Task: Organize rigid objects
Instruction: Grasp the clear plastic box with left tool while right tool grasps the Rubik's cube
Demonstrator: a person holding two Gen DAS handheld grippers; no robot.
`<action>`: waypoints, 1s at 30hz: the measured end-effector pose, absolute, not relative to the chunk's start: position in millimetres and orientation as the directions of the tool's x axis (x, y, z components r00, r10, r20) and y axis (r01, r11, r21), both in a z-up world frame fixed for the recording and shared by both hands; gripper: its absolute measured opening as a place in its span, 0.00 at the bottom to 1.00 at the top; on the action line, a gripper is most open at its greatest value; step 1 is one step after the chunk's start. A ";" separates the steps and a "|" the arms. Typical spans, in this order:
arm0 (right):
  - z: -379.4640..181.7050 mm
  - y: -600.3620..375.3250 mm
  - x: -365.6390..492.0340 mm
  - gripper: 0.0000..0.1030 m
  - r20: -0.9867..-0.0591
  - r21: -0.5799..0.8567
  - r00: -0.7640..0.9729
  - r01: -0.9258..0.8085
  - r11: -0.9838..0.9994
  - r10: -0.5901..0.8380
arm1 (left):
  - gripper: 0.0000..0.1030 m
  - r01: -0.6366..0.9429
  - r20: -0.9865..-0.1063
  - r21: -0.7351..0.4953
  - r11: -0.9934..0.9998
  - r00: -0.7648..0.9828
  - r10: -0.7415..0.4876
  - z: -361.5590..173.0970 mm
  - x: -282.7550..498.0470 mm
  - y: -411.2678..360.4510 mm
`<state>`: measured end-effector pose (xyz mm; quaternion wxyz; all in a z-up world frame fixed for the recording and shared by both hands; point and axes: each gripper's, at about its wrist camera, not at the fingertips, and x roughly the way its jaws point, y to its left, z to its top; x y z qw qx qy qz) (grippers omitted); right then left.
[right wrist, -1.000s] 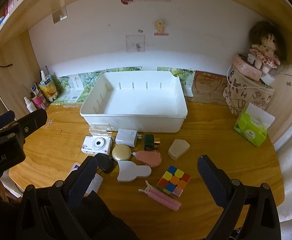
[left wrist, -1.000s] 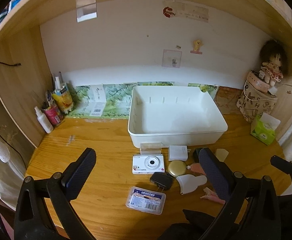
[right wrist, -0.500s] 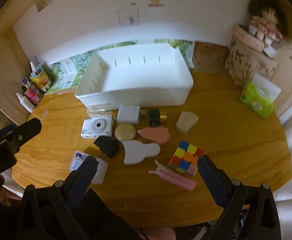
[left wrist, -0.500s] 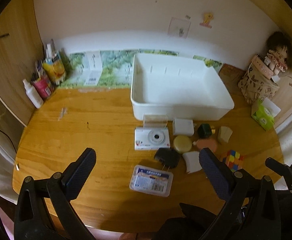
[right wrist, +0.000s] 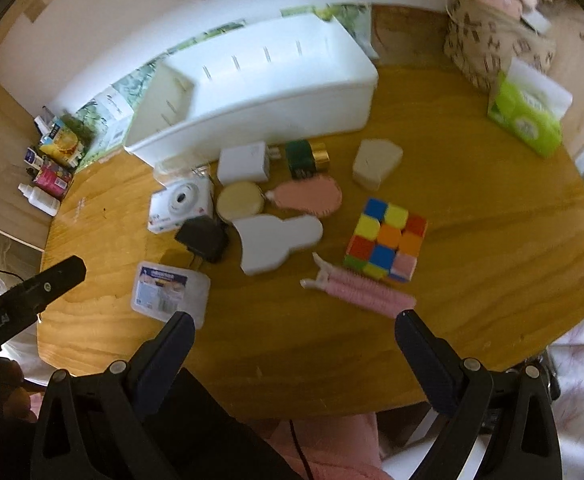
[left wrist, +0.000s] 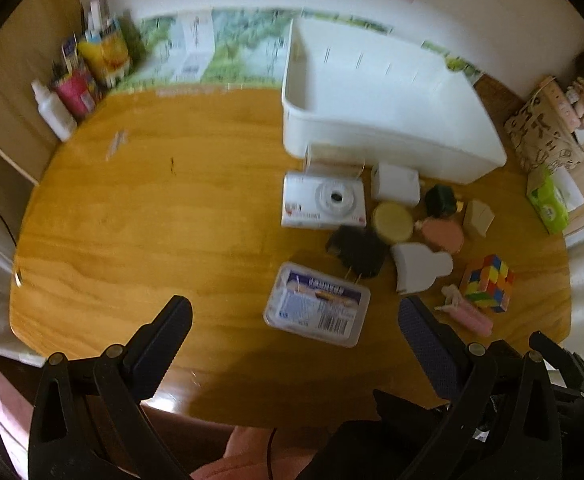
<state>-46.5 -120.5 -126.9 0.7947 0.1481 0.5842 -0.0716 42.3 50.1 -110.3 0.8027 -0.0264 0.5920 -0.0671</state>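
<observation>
An empty white bin (left wrist: 388, 104) (right wrist: 259, 92) stands at the back of the wooden table. In front of it lie a white camera (left wrist: 323, 205) (right wrist: 181, 206), a white charger (right wrist: 243, 162), a round gold tin (right wrist: 239, 201), a black plug (left wrist: 358, 251), a clear plastic box (left wrist: 316, 309) (right wrist: 169, 294), a white bottle-shaped piece (right wrist: 277, 240), a pink brush (right wrist: 308, 196), a colour cube (right wrist: 386, 240) and a pink hair roller (right wrist: 362, 293). My left gripper (left wrist: 296, 320) and right gripper (right wrist: 292, 330) are open, empty, above the near table edge.
Bottles and packets (left wrist: 79, 80) stand at the back left. A green tissue pack (right wrist: 526, 116) and a patterned bag (right wrist: 496, 48) are at the right. A beige wedge (right wrist: 376, 162) and a green-gold bottle (right wrist: 306, 156) lie near the bin.
Both grippers have risen and tilted down over the table, so the objects sit higher in view and closer. Nothing on the table has moved.
</observation>
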 end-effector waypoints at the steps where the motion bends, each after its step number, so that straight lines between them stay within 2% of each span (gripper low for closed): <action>1: -129.7 -123.3 -46.6 0.98 -0.951 0.157 0.302 0.291 0.944 0.065 | 0.99 0.069 -0.952 -0.123 0.990 0.274 -0.137 -113.7 43.2 49.3; 11: -157.9 -156.4 -34.5 0.98 -0.959 0.237 0.226 0.306 0.922 0.171 | 0.99 -0.066 -0.990 -0.117 0.991 0.085 -0.111 -157.8 54.5 38.8; 16: -175.2 -185.5 -23.4 0.98 -0.953 0.292 0.192 0.373 0.881 0.235 | 0.97 -0.178 -0.987 -0.159 0.971 0.003 -0.161 -180.4 64.0 39.9; 19: -185.2 -198.1 -13.4 0.92 -0.948 0.317 0.169 0.392 0.864 0.271 | 0.97 -0.235 -0.984 -0.161 0.958 -0.030 -0.173 -190.8 70.7 41.7; 25: -202.3 -217.5 7.7 0.91 -0.935 0.352 0.117 0.424 0.835 0.335 | 0.97 -0.401 -0.975 -0.166 0.901 -0.072 -0.212 -208.8 81.0 55.2; 27: -206.7 -221.6 14.6 0.86 -0.933 0.354 0.098 0.428 0.832 0.347 | 0.96 -0.442 -0.973 -0.163 0.882 -0.075 -0.218 -213.2 84.3 58.6; 30: -213.0 -227.3 24.3 0.85 -0.933 0.347 0.065 0.432 0.832 0.355 | 0.95 -0.511 -0.966 -0.167 0.843 -0.084 -0.243 -221.2 87.5 65.6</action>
